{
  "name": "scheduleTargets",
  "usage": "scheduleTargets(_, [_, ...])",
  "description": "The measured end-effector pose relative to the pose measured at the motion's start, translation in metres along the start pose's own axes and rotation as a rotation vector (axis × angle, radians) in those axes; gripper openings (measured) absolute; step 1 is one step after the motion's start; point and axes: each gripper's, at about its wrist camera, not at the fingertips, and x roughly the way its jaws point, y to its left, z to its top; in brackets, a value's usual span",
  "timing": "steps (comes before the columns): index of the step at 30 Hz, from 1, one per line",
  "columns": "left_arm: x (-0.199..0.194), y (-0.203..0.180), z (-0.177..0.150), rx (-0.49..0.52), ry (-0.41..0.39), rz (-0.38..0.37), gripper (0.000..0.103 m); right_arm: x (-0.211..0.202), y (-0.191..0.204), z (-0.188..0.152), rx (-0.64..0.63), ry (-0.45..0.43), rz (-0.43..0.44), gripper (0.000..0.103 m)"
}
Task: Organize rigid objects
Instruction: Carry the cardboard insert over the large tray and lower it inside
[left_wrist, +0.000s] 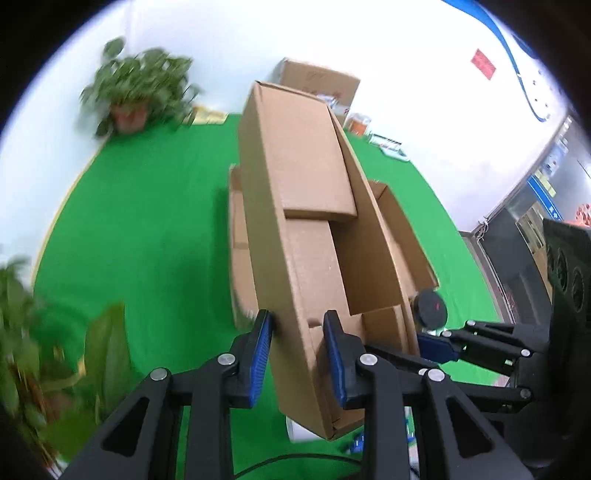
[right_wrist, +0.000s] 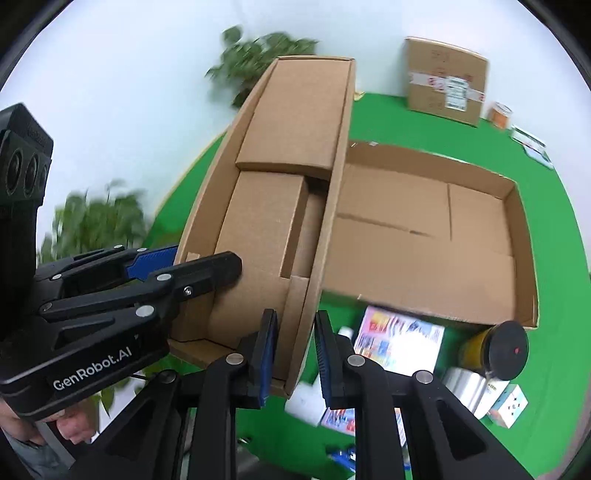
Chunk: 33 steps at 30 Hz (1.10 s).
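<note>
Green cloth (right_wrist: 546, 206) covers the table, and a white wall stands behind it. Leafy plants (left_wrist: 140, 88) sit at the far edge, a bit blurry.

Both grippers hold up one long brown box lid (left_wrist: 295, 206), tilted with its open side showing. The left gripper (left_wrist: 298, 332) pinches one side wall of the lid between its blue pads. The right gripper (right_wrist: 295, 343) pinches the opposite side wall the same way. So both sets of jaws are squeezed onto the cardboard, one on each side of the near end.

Under and behind the lid lies a big open cardboard box (right_wrist: 424, 236) on the green cloth. Its flaps lie flat on the bottom.

Near the box, close to the right gripper, lies a colourful picture box (right_wrist: 399, 339). Beside it lies a yellow jar with a black lid (right_wrist: 506, 349), tipped on its side and touching the corner of the open box. Next to that is a clear shiny roll (right_wrist: 465, 387) and a small cube puzzle (right_wrist: 511, 406).

Far back by the wall stands a closed, taped cardboard carton (right_wrist: 445, 79), with an orange pot (right_wrist: 500, 112) just beside it.
</note>
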Motion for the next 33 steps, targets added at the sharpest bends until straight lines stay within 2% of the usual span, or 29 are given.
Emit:
scheduleTargets(4, [0.023, -0.012, 0.033, 0.055, -0.014, 0.036, 0.027, 0.004, -0.022, 0.025, 0.035, -0.045, 0.018, 0.018])
scheduleTargets(11, [0.087, -0.008, 0.080, 0.066, 0.066, 0.058, 0.027, 0.038, -0.071, 0.059, 0.107, -0.021, 0.074, 0.018])
scheduleTargets(16, [0.147, 0.006, 0.084, 0.020, 0.160, 0.046, 0.027, 0.096, -0.105, 0.066, 0.135, 0.055, 0.089, 0.019])
scheduleTargets(20, [0.200, 0.019, 0.067, 0.003, 0.271, 0.099, 0.027, 0.156, -0.115, 0.061, 0.153, 0.165, 0.117, 0.019])
scheduleTargets(23, [0.231, 0.039, 0.052, -0.070, 0.376, 0.138, 0.026, 0.198, -0.108, 0.048, 0.148, 0.248, 0.116, 0.018])
scheduleTargets(25, [0.230, 0.043, 0.047, -0.082, 0.373, 0.128, 0.029, 0.213, -0.103, 0.041, 0.155, 0.270, 0.103, 0.019])
scheduleTargets(28, [0.224, 0.043, 0.047, -0.070, 0.389, 0.131, 0.029, 0.220, -0.108, 0.043, 0.213, 0.262, 0.159, 0.018])
scheduleTargets(33, [0.205, 0.051, 0.044, -0.120, 0.362, 0.111, 0.032, 0.220, -0.094, 0.039, 0.169, 0.260, 0.159, 0.021])
